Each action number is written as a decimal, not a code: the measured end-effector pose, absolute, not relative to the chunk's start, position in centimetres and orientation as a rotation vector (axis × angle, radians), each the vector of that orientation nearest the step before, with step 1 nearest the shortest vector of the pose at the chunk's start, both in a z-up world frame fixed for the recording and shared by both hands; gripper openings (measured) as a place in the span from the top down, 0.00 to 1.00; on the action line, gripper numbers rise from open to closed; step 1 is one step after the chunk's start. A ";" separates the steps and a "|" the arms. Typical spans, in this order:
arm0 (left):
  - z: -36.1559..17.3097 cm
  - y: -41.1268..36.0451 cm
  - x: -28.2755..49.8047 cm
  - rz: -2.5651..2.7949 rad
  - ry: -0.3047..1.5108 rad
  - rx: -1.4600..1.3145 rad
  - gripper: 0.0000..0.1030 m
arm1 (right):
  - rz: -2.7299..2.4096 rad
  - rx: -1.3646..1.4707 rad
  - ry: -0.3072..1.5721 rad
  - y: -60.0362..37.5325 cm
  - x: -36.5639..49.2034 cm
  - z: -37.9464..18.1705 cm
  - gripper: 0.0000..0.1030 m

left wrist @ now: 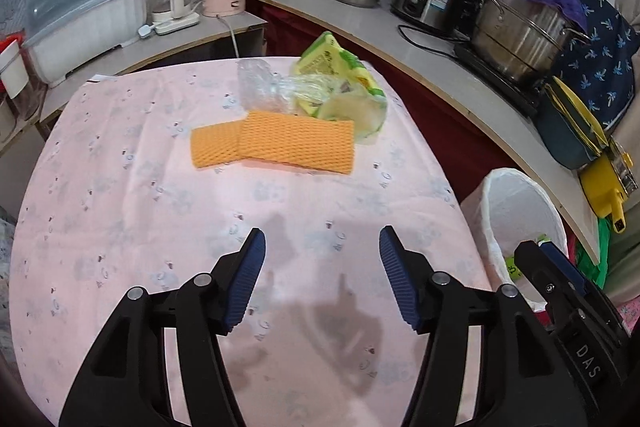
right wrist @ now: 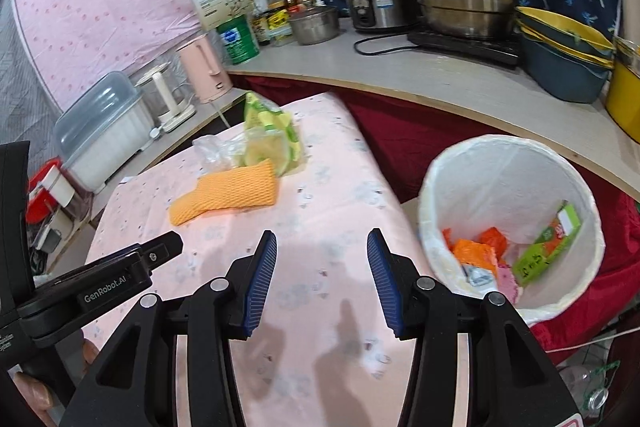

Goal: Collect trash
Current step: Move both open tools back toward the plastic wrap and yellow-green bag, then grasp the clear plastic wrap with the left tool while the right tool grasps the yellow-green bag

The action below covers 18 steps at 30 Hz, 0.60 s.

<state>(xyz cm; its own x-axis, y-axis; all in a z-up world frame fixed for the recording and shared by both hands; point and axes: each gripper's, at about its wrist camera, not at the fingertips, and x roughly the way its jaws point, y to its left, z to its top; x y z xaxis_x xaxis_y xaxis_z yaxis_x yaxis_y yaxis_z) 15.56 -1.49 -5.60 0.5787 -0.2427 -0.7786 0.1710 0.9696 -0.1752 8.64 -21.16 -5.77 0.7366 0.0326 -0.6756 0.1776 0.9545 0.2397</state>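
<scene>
The left gripper [left wrist: 322, 275] hangs over the near part of the pink patterned tabletop [left wrist: 160, 211], jaws spread wide with nothing between them. The right gripper [right wrist: 322, 279] is likewise wide open and empty, above the same cloth and just beside the white-lined round trash bin [right wrist: 440, 171].

The remaining trash sits in a cluster on the far side of the tabletop from the bin: two overlapping orange foam-net sleeves [left wrist: 280, 145], behind them and touching them a crumpled clear plastic wrapper [left wrist: 260, 83], and a yellow-green printed snack bag [left wrist: 340, 67] that lies closest to the bin's side of the cluster.

Inside the bin lie a green carton [right wrist: 548, 247], orange wrappers [right wrist: 476, 251] and a pink scrap [right wrist: 508, 279]. The bin stands off the tabletop's edge, between it and the curved grey counter [right wrist: 400, 75].
</scene>
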 end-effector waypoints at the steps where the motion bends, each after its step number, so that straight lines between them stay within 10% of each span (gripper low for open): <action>1: -5.5 -0.6 15.8 -0.231 0.919 -0.089 0.44 | -0.069 0.294 0.742 -20.5 9.2 -5.6 0.55; 18: -4.5 6.5 23.4 -0.114 0.864 -0.177 0.28 | 0.010 0.340 0.762 -16.3 20.9 -6.2 0.50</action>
<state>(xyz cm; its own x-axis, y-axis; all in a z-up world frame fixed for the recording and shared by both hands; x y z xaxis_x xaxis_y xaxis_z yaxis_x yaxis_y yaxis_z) 23.36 6.48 -4.46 0.6448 -0.1710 -0.7450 0.0281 0.9793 -0.2005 20.88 -16.27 -6.20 0.7261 0.1312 -0.6750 0.1133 0.9454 0.3057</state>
